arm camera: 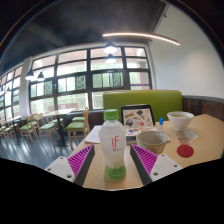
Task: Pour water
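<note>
A clear plastic bottle (113,145) with a white cap, a white label with red letters and green liquid at its base stands upright on the light wooden table (170,170). It stands between my gripper's (113,163) two fingers, whose magenta pads (80,160) leave a gap on each side of it. The gripper is open. Just beyond the bottle to the right is a shallow glass bowl (152,139). A stemmed white cup (181,121) stands farther right, and a red lid (185,151) lies flat near the right finger.
A framed picture or tablet (137,117) leans behind the bottle, against a green bench seat (150,100). Chairs and tables (40,125) fill the room to the left under large windows (80,80). The table's left edge is close to the left finger.
</note>
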`<state>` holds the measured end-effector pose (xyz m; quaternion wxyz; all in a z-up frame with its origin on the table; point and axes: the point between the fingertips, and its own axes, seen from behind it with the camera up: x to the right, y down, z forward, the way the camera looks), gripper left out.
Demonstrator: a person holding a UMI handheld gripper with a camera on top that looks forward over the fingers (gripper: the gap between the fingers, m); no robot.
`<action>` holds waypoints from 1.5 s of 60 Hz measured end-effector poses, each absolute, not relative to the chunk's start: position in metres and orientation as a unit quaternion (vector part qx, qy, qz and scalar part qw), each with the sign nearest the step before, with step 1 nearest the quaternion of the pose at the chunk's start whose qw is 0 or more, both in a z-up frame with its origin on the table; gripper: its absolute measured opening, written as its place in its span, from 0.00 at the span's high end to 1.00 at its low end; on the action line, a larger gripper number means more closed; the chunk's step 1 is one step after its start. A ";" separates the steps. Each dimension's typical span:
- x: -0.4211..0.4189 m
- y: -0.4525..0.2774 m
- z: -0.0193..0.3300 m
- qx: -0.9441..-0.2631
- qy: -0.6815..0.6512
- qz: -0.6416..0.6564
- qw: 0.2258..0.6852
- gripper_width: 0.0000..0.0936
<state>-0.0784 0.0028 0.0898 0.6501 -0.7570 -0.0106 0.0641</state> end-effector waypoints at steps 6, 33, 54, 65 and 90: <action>-0.086 0.015 0.088 -0.760 -0.019 0.073 0.646 0.15; -0.088 0.082 0.092 -0.725 -0.029 0.057 0.686 0.47; -0.100 0.086 0.094 -0.730 -0.010 0.091 0.678 0.62; -0.089 0.097 0.136 -0.693 0.150 0.255 0.657 0.63; -0.040 0.099 0.144 -0.427 0.559 0.623 0.342 0.62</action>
